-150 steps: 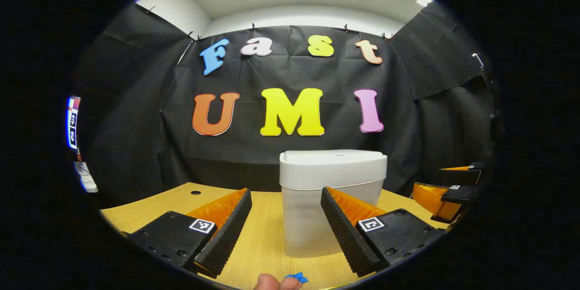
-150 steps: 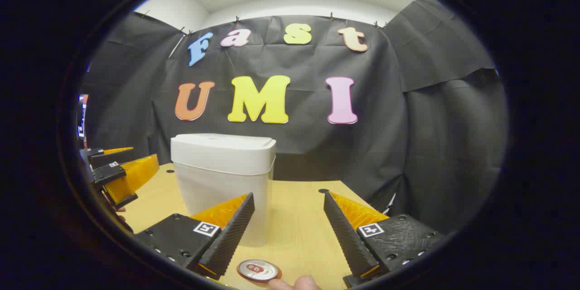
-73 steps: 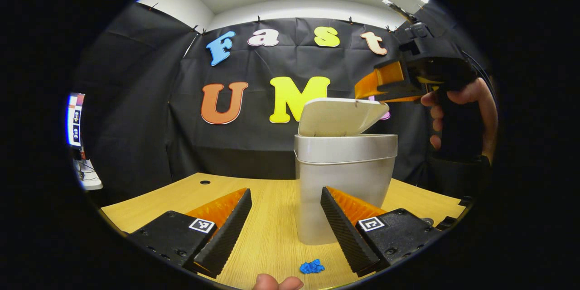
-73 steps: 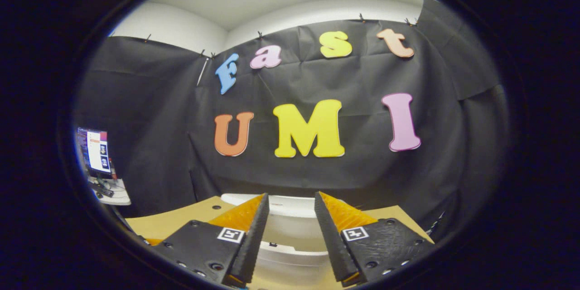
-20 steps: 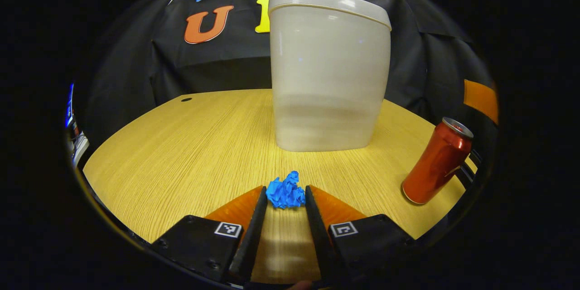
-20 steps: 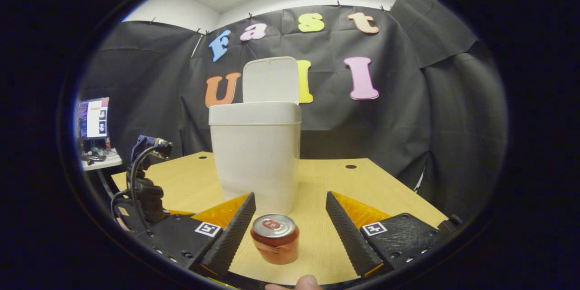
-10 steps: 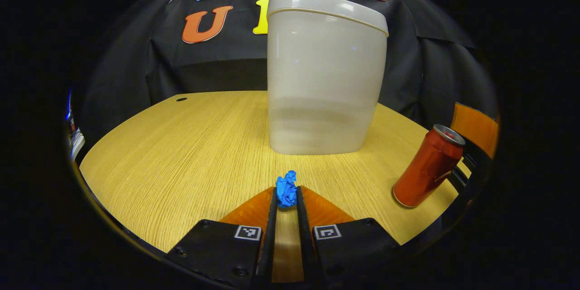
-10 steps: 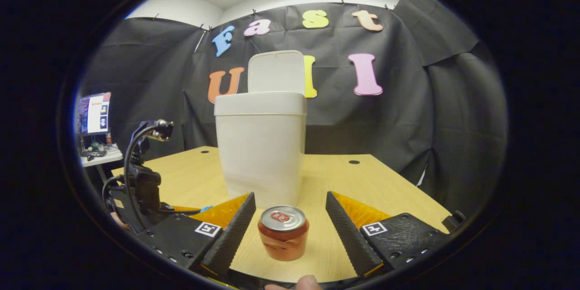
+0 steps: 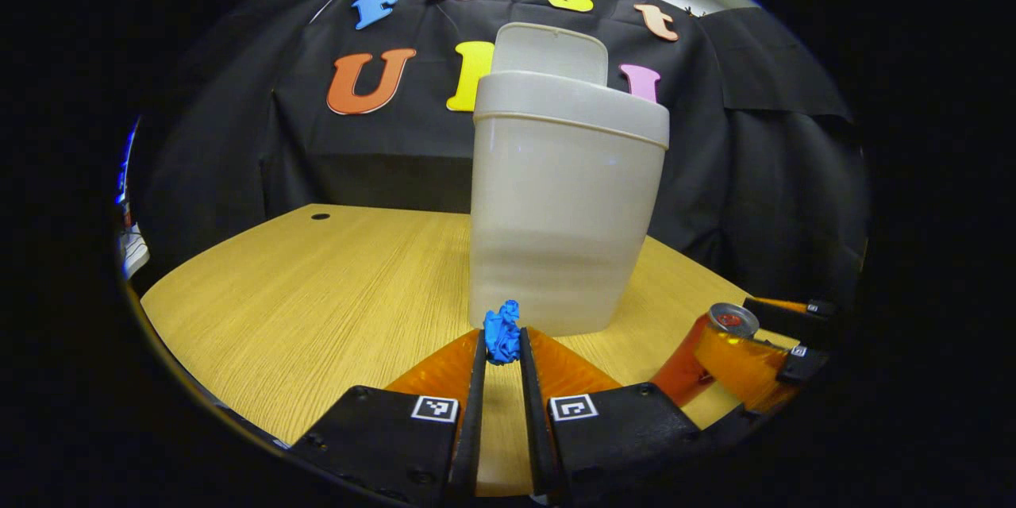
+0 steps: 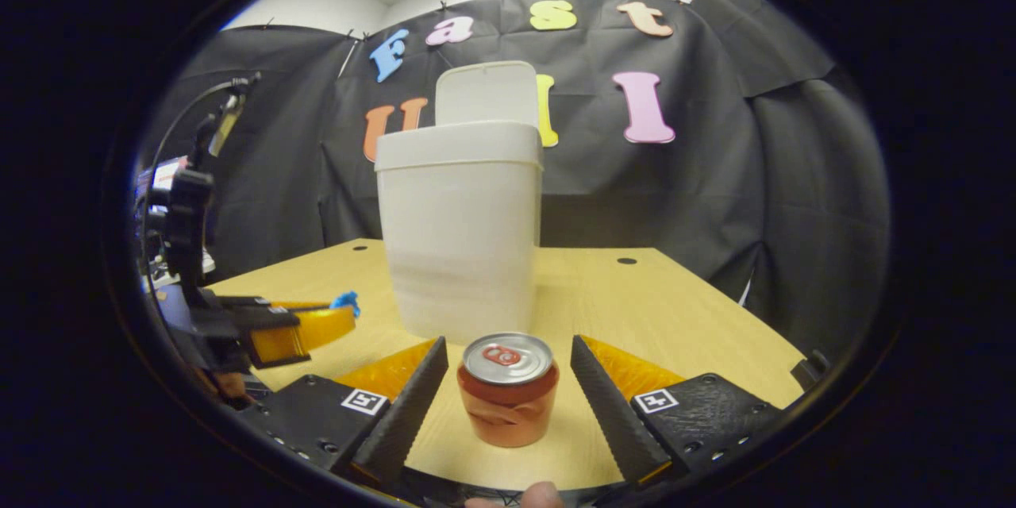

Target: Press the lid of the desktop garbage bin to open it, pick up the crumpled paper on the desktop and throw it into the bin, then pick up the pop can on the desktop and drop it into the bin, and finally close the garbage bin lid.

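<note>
while the left gripper [image 9: 502, 349] pinches the crumpled paper [image 9: 502, 331], a small bright blue wad, between both fingers just in front of the garbage bin [image 9: 559, 206], the right gripper [image 10: 508, 369] stands spread with the pop can [image 10: 509, 390] upright between its fingers, a gap on each side. bare desktop [image 9: 317, 294] stretches left of the pale bin, whose lid [image 10: 486, 93] stands raised.

Matt plastic bin [image 9: 563, 214], wood-grain desktop [image 9: 333, 286], glossy metal can [image 10: 508, 389], crumpled paper [image 9: 502, 333].
</note>
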Demonstrator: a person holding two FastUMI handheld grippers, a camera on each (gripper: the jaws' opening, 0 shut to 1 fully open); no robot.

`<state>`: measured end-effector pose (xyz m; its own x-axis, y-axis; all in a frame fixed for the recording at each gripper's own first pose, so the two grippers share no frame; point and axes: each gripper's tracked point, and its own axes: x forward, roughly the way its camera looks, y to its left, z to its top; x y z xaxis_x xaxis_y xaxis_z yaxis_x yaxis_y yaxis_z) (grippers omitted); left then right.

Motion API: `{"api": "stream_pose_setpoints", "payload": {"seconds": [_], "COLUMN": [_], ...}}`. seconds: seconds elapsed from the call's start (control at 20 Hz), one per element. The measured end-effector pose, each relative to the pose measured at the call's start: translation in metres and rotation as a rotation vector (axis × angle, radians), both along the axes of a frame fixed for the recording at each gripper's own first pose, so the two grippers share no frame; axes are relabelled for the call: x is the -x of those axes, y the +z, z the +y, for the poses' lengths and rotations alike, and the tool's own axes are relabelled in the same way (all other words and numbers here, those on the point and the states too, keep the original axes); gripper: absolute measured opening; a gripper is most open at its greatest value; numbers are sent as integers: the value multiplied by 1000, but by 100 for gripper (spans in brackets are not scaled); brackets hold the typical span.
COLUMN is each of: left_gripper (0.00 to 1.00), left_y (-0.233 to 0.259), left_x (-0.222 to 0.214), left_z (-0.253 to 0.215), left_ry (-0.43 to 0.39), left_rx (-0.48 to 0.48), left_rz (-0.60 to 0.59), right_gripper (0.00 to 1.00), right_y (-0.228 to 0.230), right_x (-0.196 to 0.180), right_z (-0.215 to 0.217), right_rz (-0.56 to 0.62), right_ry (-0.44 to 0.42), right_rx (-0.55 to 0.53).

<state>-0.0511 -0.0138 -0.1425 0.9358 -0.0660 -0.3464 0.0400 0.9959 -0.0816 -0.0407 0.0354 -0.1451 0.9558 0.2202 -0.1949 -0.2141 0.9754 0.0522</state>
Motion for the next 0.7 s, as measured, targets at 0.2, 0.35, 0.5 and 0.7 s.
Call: {"api": "stream_pose_setpoints", "payload": {"seconds": [0.2, 0.35, 0.5, 0.7], "left_gripper": [28, 28, 28, 28], "left_y": [17, 25, 35, 56], "left_x": [-5, -7, -10, -15], "left_z": [5, 10, 15, 26], "left_ry": [11, 21, 30, 50], "left_rx": [7, 13, 20, 2], "left_rz": [-40, -57, -78, -123], "right_gripper": [95, 97, 96, 96], "right_y": [-20, -31, -37, -46], "right_x": [-3, -6, -8, -9], "right_z": [4, 3, 1, 2], "right_rz": [50, 81, 103, 144], "right_ry": [7, 2, -6, -2], "right_rx": [9, 4, -13, -31]}}
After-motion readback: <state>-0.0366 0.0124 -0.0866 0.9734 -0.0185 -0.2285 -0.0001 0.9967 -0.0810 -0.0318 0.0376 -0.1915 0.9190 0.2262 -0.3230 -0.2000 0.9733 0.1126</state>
